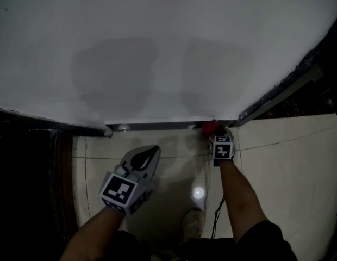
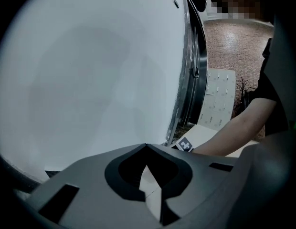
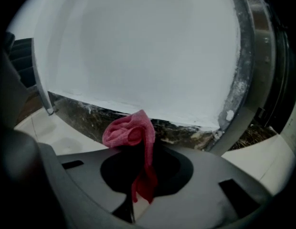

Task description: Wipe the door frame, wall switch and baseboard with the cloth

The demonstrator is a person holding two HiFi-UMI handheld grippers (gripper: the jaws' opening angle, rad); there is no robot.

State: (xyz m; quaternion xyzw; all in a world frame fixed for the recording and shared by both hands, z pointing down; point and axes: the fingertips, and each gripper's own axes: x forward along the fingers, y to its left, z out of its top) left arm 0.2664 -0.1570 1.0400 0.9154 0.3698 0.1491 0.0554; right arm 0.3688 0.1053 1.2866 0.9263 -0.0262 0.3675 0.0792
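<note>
Red cloth (image 3: 131,130), clamped in R gripper's (image 3: 142,149) fingers, sits low, straight ahead of dark baseboard (image 3: 86,113) running L-R; contact unclear. Door frame (image 3: 243,75) near, at right. L gripper (image 2: 146,146), fingers closed w/ nothing, farther back.

Fuzzy cloth (image 3: 133,130), matt painted wall (image 1: 157,48)
</note>
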